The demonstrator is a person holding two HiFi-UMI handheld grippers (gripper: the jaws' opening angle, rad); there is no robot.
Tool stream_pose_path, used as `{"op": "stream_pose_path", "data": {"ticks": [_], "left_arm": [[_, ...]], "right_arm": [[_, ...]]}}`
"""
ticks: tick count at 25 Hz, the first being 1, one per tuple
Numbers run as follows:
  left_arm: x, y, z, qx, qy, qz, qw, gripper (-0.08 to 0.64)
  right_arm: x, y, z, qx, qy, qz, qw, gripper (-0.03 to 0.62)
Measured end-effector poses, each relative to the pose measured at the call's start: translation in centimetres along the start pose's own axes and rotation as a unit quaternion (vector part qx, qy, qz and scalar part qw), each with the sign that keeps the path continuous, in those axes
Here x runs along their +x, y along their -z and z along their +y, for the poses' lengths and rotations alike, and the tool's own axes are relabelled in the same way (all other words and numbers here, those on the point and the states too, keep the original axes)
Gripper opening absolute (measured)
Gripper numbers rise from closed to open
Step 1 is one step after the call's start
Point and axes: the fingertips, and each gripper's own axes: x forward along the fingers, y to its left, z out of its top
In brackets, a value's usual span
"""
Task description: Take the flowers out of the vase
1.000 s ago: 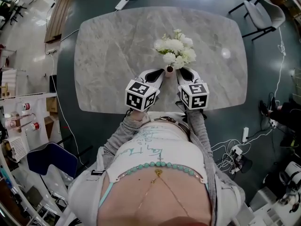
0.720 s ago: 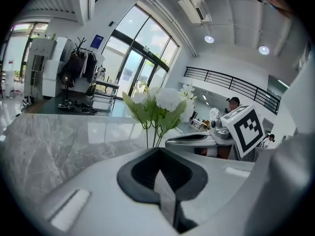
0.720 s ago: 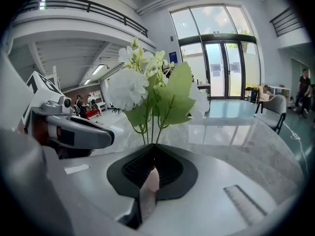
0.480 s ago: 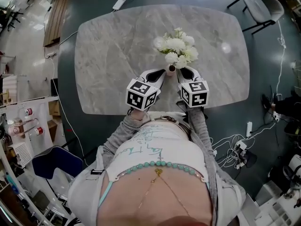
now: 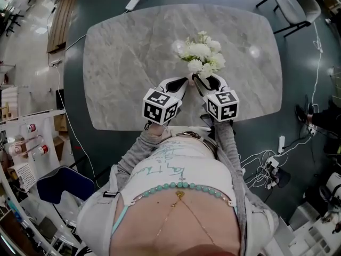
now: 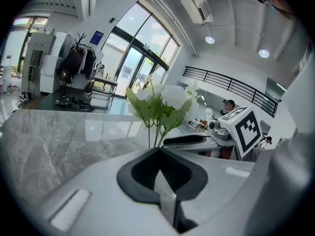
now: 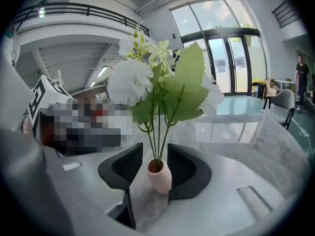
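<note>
The right gripper [image 7: 155, 155], jaws just opened and apart, brackets the vase [image 7: 160, 178], likely to brace it, while the left gripper [image 6: 158, 156], jaws together, waits at its nine o'clock.

A grey, marble-patterned table [image 5: 128, 63] with rounded corners fills the upper middle of the head view; a small pink vase [image 7: 160, 177] stands upright on its surface, right of centre and close to the table's lower edge.
</note>
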Motion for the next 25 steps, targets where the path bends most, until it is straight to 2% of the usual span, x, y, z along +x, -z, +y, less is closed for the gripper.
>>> {"op": "stream_pose_path", "data": {"ticks": [3,14,25], "left_arm": [[-0.1,0.1,0.0,-0.002,0.0,0.0,1.0,0.0],[-0.6,-0.3,1.3,-0.013,-0.015,-0.009,0.9998,0.0],[-0.6,-0.5,2.1,-0.02,-0.022,-0.01,0.9995,0.0]], "right_arm": [[0.2,-0.3,0.1,-0.001,-0.001,-0.003,1.0,0.199],[1.5,-1.1,-0.5,0.004,-0.002,-0.013,1.0,0.204],[2.8,-2.1,-0.2,0.01,-0.03,-0.037,0.999,0.245]]}}
